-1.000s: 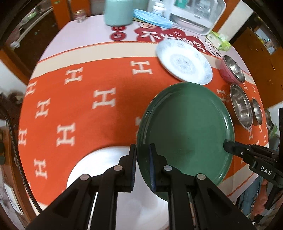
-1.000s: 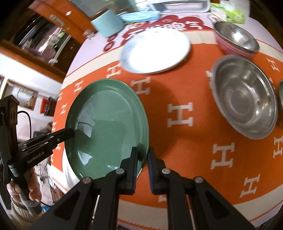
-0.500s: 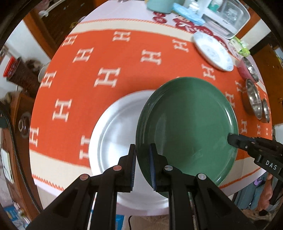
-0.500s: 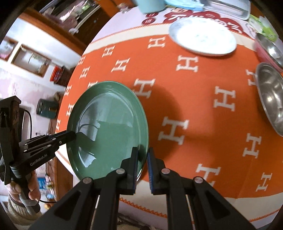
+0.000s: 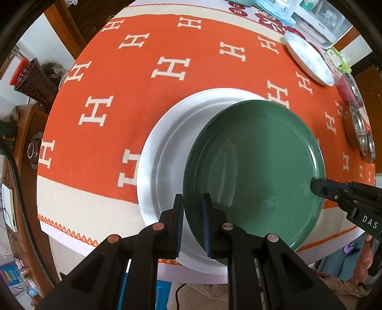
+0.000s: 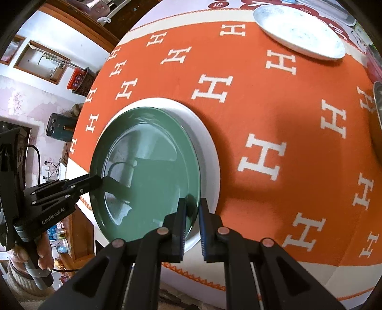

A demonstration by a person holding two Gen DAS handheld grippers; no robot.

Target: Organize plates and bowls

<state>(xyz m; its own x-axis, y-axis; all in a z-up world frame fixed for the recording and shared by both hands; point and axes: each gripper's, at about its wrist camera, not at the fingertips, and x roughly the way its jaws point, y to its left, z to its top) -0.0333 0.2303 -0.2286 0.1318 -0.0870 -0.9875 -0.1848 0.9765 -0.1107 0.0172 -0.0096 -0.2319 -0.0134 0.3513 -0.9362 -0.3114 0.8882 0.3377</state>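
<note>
In the left wrist view, nearest the camera, the left gripper (image 5: pixel 193 221) was clamped on the rim of the green plate (image 5: pixel 257 167) at the plate's seven o'clock edge, one finger above the rim and one below it. The right gripper (image 5: pixel 317 186) pinched the same plate at its four o'clock edge, coming in from the right side of the frame. In the right wrist view its jaws stood close together on the rim at about the plate's five o'clock, and the left gripper (image 6: pixel 95 182) reached in from nine o'clock, with a hand (image 6: pixel 33 257) wrapped around its handle.

The green plate was held between the two grippers over a larger white plate (image 5: pixel 162 152), which lay on the orange tablecloth (image 5: pixel 133 78) near the table's front edge. The green plate covered the white one's right half in the left wrist view, and the white rim showed as a crescent from about seven to one o'clock. Whether the two plates touched could not be told.

Farther off, at about one o'clock in the left wrist view, a white patterned plate (image 5: pixel 308 59) rested on the cloth, well apart from the pair. Past it, along the table's right edge at two to three o'clock, stood a pink bowl (image 5: pixel 349 90) and steel bowls (image 5: pixel 358 128) in a row. At the far edge, a clear plastic tray (image 5: pixel 322 21) sat around one o'clock.
</note>
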